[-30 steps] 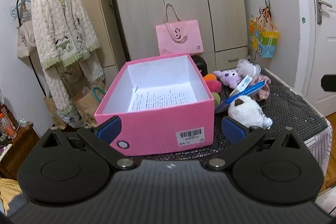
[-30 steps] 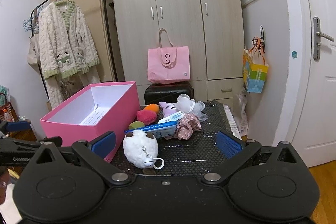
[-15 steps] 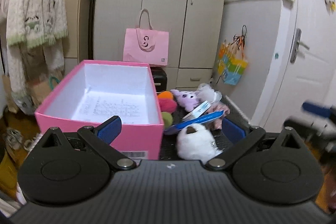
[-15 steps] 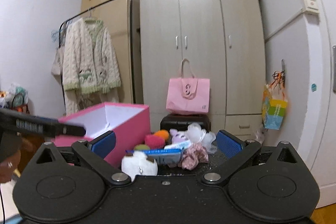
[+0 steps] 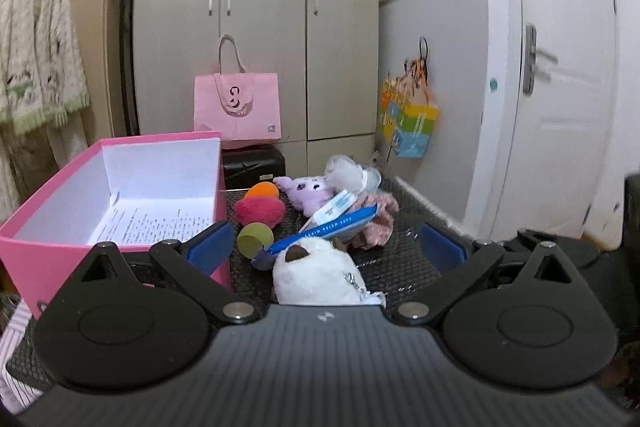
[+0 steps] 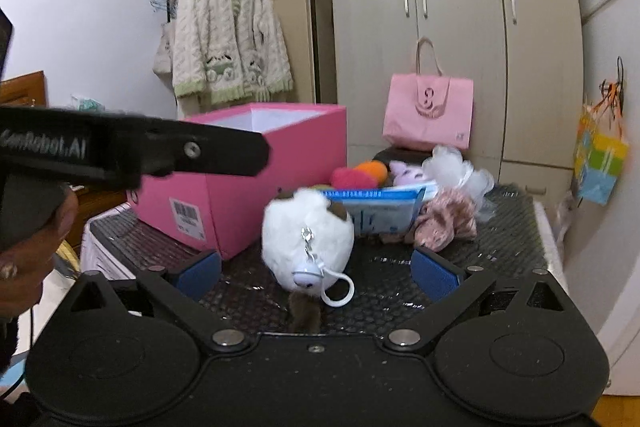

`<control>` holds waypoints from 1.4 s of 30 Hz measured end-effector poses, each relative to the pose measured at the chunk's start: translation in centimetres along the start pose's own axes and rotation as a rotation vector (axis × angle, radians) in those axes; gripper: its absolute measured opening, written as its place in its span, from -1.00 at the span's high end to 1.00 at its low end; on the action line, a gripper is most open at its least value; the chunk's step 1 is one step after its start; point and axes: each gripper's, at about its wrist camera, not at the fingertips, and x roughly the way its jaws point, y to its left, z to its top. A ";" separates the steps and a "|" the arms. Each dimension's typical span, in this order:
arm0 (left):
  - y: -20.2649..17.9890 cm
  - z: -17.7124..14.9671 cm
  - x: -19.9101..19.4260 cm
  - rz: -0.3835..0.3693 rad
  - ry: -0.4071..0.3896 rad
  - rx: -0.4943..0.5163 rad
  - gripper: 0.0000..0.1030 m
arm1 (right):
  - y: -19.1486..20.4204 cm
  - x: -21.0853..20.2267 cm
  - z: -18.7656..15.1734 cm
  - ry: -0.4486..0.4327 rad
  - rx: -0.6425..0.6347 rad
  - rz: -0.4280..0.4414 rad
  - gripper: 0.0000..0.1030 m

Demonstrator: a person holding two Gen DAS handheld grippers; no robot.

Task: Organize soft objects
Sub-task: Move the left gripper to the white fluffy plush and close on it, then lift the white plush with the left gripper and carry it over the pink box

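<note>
An open pink box (image 5: 120,195) (image 6: 248,179) with a printed sheet inside stands on the left of a dark mesh table. A white plush with brown ears and a keyring (image 5: 316,277) (image 6: 308,239) lies nearest, between the open fingers of both grippers. Behind it lie a blue-white packet (image 5: 332,223) (image 6: 376,211), a green ball (image 5: 255,239), a red plush (image 5: 259,211), an orange ball (image 5: 262,191), a purple plush (image 5: 310,191), a white puff (image 6: 456,167) and a pink scrunchie (image 6: 448,215). My left gripper (image 5: 326,251) and right gripper (image 6: 316,273) are open and empty.
The left gripper's black body (image 6: 132,151) crosses the right wrist view on the left. A pink tote bag (image 5: 237,111) stands on a black case (image 5: 254,167) before the wardrobe. A cardigan (image 6: 228,35) hangs on a rack. A door (image 5: 560,87) is at right.
Both grippers have moved toward the white plush, which now sits between each pair of fingers. The left view has swung right, away from the box. Both stay open.
</note>
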 end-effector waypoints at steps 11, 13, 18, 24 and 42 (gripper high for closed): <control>0.8 -0.4 4.7 -0.052 0.216 -0.072 -0.85 | -0.1 4.0 -0.6 0.027 -0.034 0.065 -0.95; 0.6 -0.5 5.0 -0.050 0.218 -0.060 -0.79 | -0.2 4.5 -0.4 0.033 -0.031 0.067 -0.93; 0.6 -0.9 6.5 -0.016 0.253 -0.071 -0.54 | -0.7 5.6 -0.5 0.047 0.003 0.081 -0.73; 1.3 -1.1 7.1 -0.006 0.241 -0.127 -0.50 | -0.3 6.7 -1.0 0.059 -0.025 0.077 -0.60; 1.0 -2.3 7.6 -0.008 0.294 -0.139 -0.36 | -1.0 6.3 -1.4 0.030 0.069 0.076 -0.13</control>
